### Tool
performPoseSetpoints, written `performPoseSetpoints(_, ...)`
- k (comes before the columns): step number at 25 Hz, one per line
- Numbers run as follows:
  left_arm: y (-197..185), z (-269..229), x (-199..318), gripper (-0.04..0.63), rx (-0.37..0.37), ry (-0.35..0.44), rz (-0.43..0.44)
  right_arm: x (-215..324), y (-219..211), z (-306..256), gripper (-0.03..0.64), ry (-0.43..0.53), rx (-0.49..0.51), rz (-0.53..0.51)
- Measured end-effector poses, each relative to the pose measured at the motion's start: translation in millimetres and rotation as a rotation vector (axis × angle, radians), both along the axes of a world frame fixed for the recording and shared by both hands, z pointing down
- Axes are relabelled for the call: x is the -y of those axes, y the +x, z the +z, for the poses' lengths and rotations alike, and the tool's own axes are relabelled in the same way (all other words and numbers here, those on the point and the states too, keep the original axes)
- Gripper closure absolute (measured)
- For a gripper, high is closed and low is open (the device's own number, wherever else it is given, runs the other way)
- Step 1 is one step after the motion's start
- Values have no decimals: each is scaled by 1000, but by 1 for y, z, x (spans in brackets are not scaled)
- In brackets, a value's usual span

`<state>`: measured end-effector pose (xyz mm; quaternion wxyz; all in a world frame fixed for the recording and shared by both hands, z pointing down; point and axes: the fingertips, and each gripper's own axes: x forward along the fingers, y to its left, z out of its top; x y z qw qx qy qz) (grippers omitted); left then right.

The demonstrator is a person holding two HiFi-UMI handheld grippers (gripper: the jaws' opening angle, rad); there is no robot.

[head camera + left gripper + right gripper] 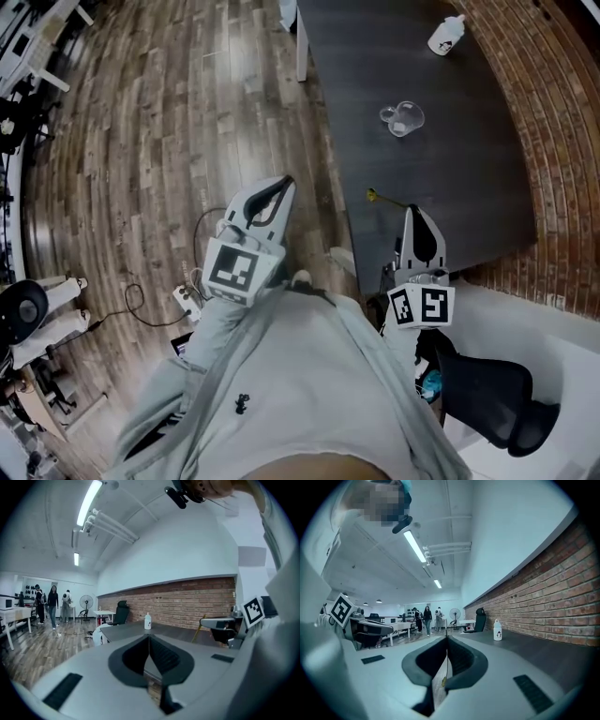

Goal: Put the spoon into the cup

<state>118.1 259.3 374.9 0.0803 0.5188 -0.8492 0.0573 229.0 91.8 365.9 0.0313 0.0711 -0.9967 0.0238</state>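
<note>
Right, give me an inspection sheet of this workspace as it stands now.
Surface: dark table, beside the brick wall.
Job's things: spoon held above the table's near end; clear glass cup on the table farther out, with nothing visible in it.
Clutter: white bottle at the table's far end.
Grippers: right gripper shut on the spoon; left gripper shut with nothing between its jaws, held over the floor.
Cables: power strip with loose leads on the wood floor.
Surroundings: brick wall; black chair at the person's right; people far off.
</note>
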Motion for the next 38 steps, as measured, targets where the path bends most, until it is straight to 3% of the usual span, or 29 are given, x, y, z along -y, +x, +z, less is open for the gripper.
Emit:
performPoseSetpoints(11,-138,-13,46,574,-25,9,133,32,-122,-10,597,5,-17,138)
performPoseSetpoints(18,-197,-11,55,574,2,11,221,40,-163,-9,597,3,-20,241)
performPoseSetpoints(30,-232,19,56,574,-91,-38,279,50,-173,14,597,-30,-63,388)
performPoseSetpoints(38,-245,28,119,574,-87,-58,349,102,-174,19,597,-60,-41,467)
